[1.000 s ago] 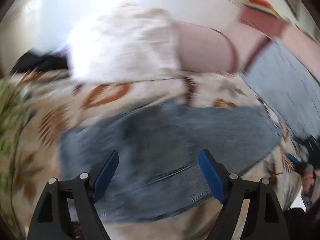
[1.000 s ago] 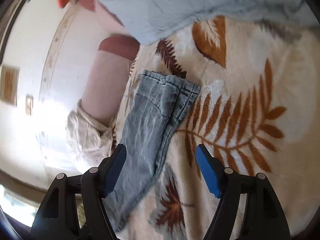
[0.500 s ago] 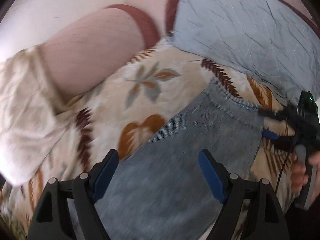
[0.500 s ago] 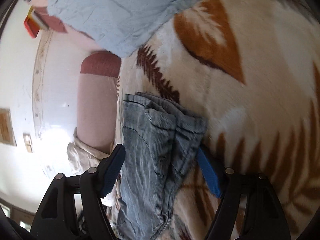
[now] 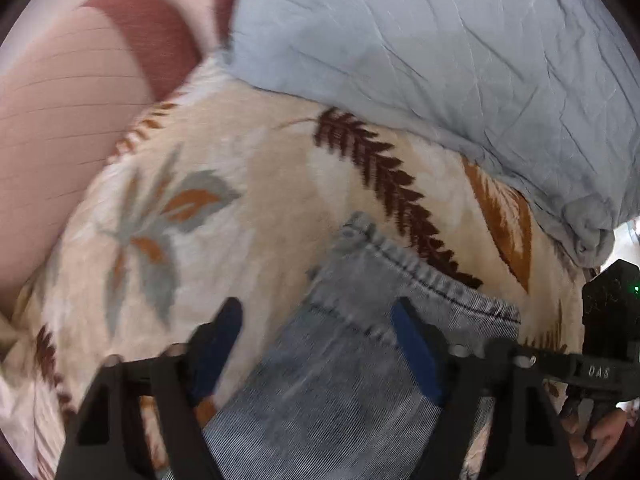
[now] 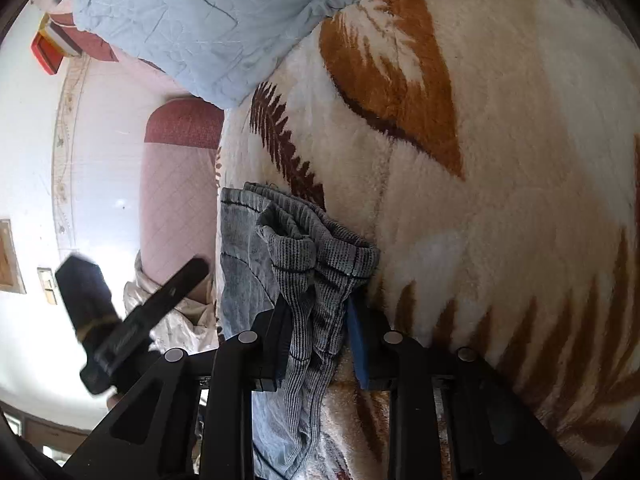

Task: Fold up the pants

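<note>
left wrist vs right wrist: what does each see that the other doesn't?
Left wrist only: the left gripper, jaws closing over the flat hem with nothing pinched yet, and a grey-orange leaf print on the blanket.

Right wrist only: the right gripper, jaws closing around a bunched fold of the jeans, plus the wall and a red box.

Both: the jeans, leaf-print blanket, blue quilt, pink bolster.

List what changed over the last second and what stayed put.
The right gripper moved in on the jeans hem and its jaws are closing on the bunched denim. The left gripper swung over to the other hem corner, jaws closing, not yet gripping. The leaf-print blanket and blue quilt stayed as they were.
</note>
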